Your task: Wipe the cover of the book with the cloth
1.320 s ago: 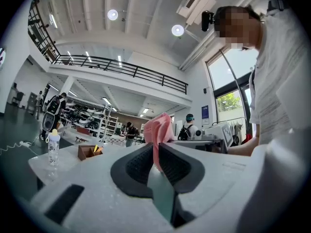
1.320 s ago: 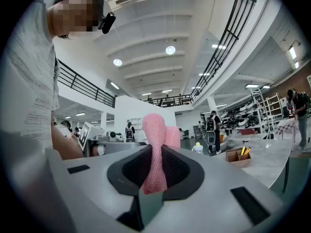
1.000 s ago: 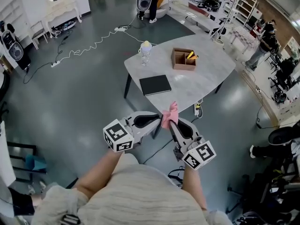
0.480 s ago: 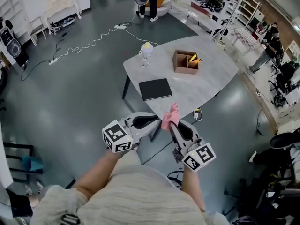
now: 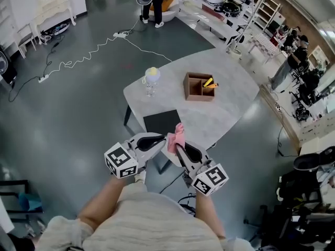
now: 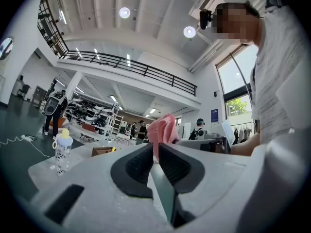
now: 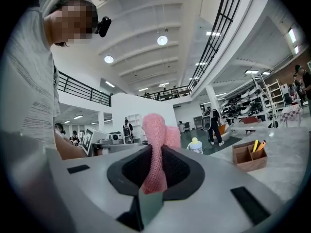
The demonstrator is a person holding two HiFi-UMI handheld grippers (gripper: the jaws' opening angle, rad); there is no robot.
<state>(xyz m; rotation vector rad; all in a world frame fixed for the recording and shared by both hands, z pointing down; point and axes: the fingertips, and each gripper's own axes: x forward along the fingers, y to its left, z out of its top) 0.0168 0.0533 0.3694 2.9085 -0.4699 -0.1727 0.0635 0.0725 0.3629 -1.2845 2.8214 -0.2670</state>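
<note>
A black book lies flat near the front edge of the grey marble table. A pink cloth stands up between my two grippers and hides the book's near right corner. My right gripper is shut on the cloth, which runs deep down between its jaws. My left gripper comes in from the left, tip against the same cloth; its jaws stand nearly together with a pink strip between the tips. Both grippers hang over the table's front edge.
A baby bottle stands behind the book, and a wooden box holding yellow and orange items sits to its right. A white cable snakes over the grey floor at the left. People and shelving are at the far right.
The view has closed in on the table. The grippers, still together with the cloth, went from over bare floor short of the table to over its front edge and the book's corner.
</note>
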